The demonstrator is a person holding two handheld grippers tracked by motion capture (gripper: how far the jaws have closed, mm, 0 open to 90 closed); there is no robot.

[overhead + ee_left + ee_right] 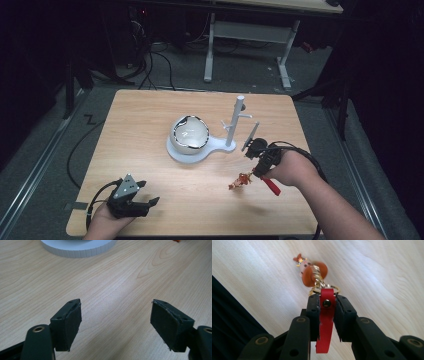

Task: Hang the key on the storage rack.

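Your right gripper point(326, 312) pinches the keychain's red strap point(325, 322), charm point(241, 180) dangling short of the white stand point(231, 122); left gripper point(116, 322) fingers wide, farther off.

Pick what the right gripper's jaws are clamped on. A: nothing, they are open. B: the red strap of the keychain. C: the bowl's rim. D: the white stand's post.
B: in the right gripper view the right gripper has its jaws shut on the red strap, with the keychain charm dangling beyond.

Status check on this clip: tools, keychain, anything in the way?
Left tool open, empty. Right tool shut on keychain strap. Charm dangling. Stand ahead, path clear.
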